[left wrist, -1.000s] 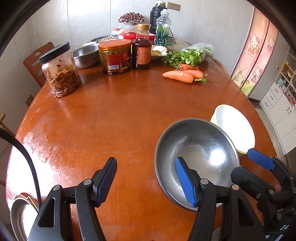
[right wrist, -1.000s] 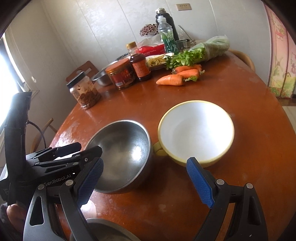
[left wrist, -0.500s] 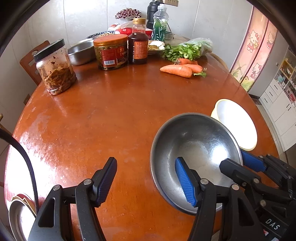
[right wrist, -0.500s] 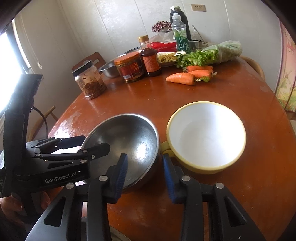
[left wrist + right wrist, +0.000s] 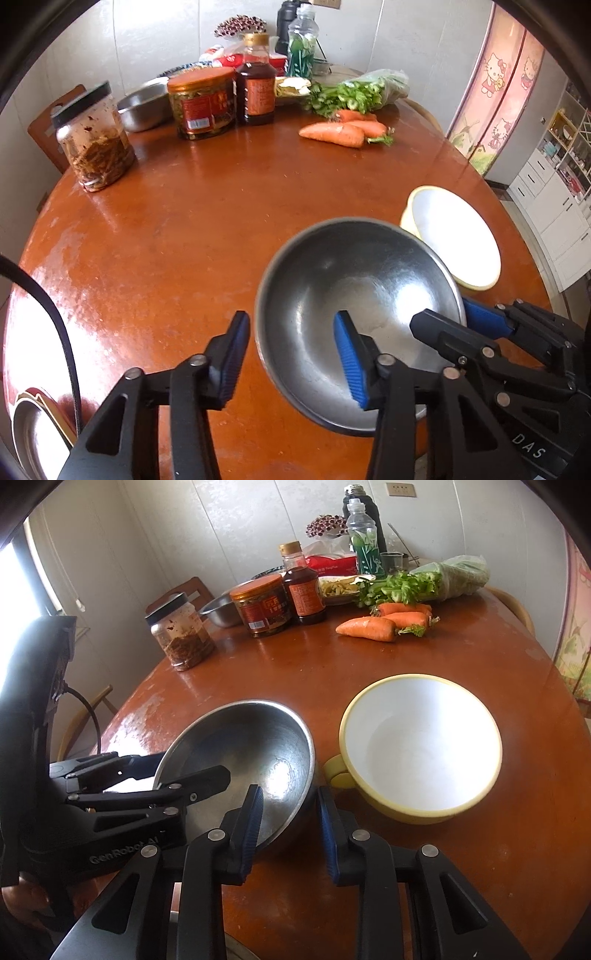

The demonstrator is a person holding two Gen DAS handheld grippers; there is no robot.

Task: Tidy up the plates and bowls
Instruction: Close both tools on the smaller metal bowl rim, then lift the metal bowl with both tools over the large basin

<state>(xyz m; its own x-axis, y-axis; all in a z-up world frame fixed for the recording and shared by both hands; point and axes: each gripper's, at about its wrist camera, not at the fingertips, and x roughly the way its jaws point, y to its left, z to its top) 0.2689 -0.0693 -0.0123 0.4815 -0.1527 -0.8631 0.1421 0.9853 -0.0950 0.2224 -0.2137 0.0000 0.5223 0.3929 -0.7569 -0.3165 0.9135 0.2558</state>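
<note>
Pointed both grippers steeply downward, side by side. Set the left gripper (image 5: 291,332) astride the rim of the steel bowl (image 5: 332,280), jaws just closing, pads not yet pressing the metal. Clamped the right gripper (image 5: 288,805) onto that rim, one finger inside, one outside, jaws just narrowed.

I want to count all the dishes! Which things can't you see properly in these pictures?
- Plate: left wrist view, cut off by the lower-left edge.
- Steel basin: left wrist view, partly behind the glass jar and the orange-lidded jar.
- Yellow bowl: left wrist view, near side covered by the steel bowl.
- Writing on the orange-lidded jar: both views, too small.
</note>
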